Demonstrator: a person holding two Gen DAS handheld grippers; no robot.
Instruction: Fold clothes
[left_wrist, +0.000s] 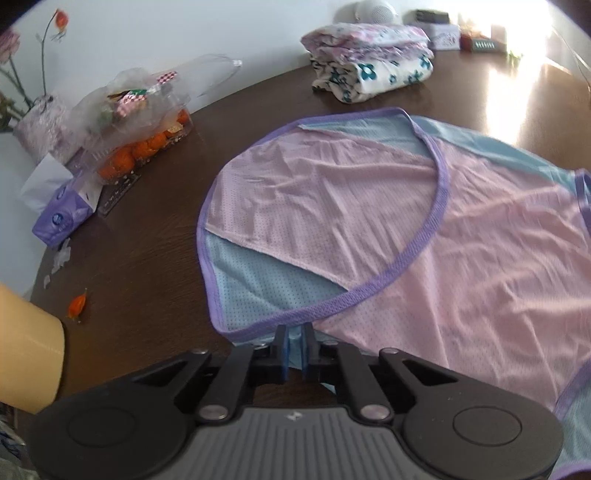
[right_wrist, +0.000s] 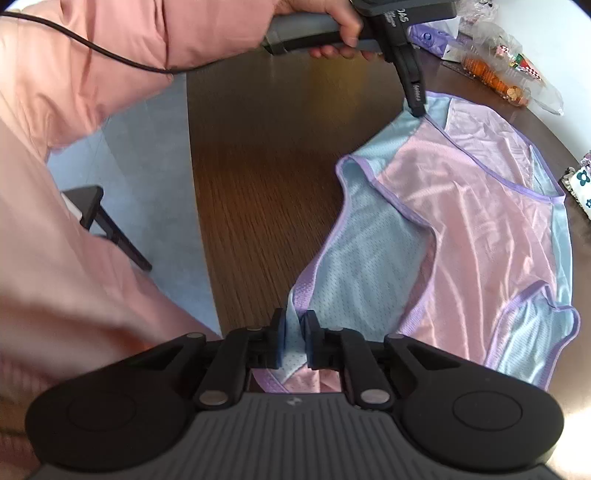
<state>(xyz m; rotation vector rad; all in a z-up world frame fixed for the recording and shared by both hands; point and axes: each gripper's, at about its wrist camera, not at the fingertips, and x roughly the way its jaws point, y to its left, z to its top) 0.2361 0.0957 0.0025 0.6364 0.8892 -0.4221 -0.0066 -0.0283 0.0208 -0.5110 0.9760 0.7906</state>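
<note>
The pink and blue garment (left_wrist: 406, 206) lies spread across the dark wooden table (left_wrist: 155, 221), and both tongs are clenched on its near blue edge: the left gripper (left_wrist: 294, 334) pinches the purple-trimmed corner and the right gripper (right_wrist: 293, 332) nips the hem further along, apparently so the near side can be lifted evenly and carried over in one fold. A folded pile of flowered clothes (left_wrist: 369, 62) sits at the table's far side, likely finished work, with a bag of oranges (left_wrist: 136, 122) and a purple tissue pack (left_wrist: 61, 218) off the garment's left (no writing on them is legible).
</note>
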